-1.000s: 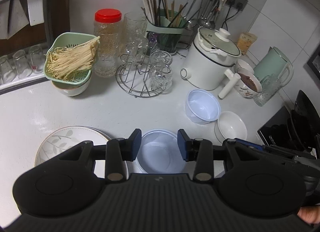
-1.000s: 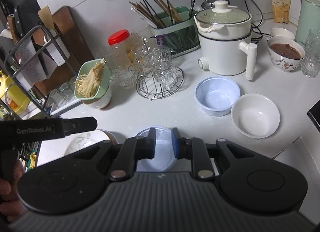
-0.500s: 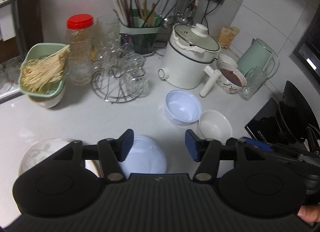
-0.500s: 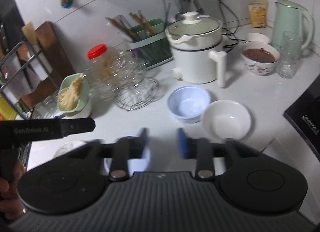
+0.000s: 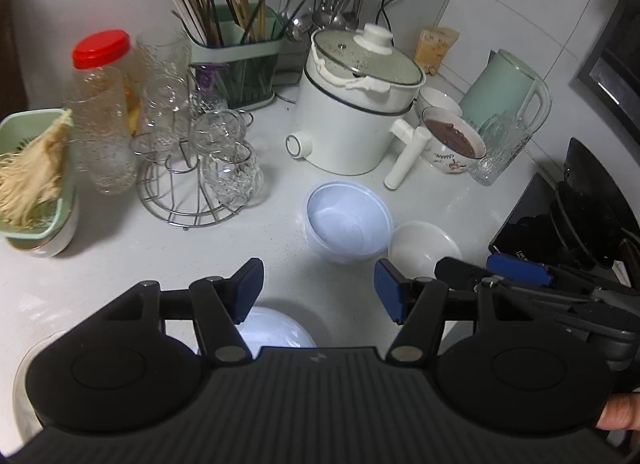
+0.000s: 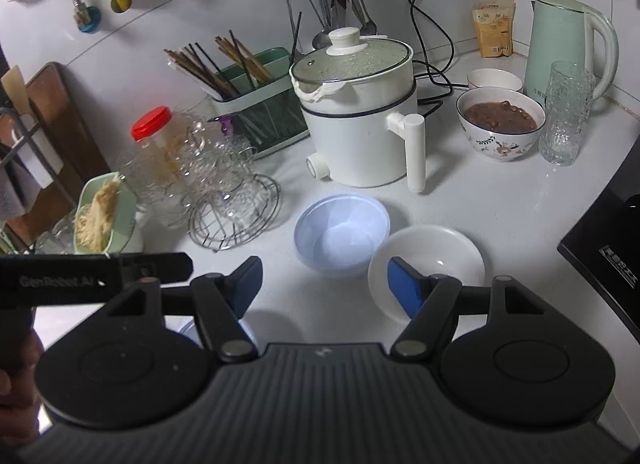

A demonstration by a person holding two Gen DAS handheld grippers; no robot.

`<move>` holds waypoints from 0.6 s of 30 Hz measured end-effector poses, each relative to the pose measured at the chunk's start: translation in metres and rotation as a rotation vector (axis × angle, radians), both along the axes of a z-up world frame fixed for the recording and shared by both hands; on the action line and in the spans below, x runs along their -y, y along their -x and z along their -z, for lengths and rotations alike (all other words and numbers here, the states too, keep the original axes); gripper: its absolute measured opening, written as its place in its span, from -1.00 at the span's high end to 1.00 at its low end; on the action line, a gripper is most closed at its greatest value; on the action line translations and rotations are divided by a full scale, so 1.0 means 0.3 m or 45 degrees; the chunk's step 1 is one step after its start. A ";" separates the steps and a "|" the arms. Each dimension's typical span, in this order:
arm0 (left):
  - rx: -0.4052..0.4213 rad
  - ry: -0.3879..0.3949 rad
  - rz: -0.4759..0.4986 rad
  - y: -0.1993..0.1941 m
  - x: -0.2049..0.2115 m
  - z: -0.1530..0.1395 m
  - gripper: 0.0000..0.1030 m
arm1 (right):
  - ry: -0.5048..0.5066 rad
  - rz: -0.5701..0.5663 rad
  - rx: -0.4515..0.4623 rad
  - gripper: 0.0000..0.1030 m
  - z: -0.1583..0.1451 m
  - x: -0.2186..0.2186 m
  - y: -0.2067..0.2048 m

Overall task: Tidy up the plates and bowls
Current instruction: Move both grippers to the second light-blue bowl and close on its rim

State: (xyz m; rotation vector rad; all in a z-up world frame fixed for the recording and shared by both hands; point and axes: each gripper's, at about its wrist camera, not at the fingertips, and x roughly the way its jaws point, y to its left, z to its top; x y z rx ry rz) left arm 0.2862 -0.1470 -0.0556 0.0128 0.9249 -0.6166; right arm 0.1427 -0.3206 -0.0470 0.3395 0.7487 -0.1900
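- A pale blue plastic bowl (image 5: 347, 222) is seen upright on the white countertop (image 5: 160, 256), in front of the white electric cooking pot (image 5: 352, 104).
- A white bowl (image 6: 428, 264) is set just beside it on the right; whether the rims touch cannot be told.
- A second pale blue bowl (image 5: 276, 328) is found nearer in, low in the left wrist view, half hidden behind the left finger.
- The edge of a plate (image 5: 24, 384) is glimpsed at the lower left, mostly covered by the gripper body.
- The left gripper (image 5: 318, 290) is held over bare counter; its jaws have just been opening and stand well apart, with nothing gripped.
- The right gripper (image 6: 324, 284) is likewise spread wide, its jaws just opened, nothing between the pads; its right finger overlaps the white bowl in view.
- Further out, a patterned bowl of brown food (image 6: 500, 122) and a ribbed glass (image 6: 566, 116) are noted in front of the mint kettle (image 6: 568, 44).
- To the left, a wire rack of glass cups (image 5: 204, 168), a red-lidded jar (image 5: 104, 112) and a green chopstick holder (image 5: 236, 64) are seen.
- A green strainer of enoki mushrooms (image 5: 32, 172) is placed at the far left.
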 end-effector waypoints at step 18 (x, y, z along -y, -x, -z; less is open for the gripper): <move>-0.171 0.002 0.009 -0.249 0.146 0.179 -0.29 | -0.117 0.063 -0.087 -0.17 0.167 0.181 -0.185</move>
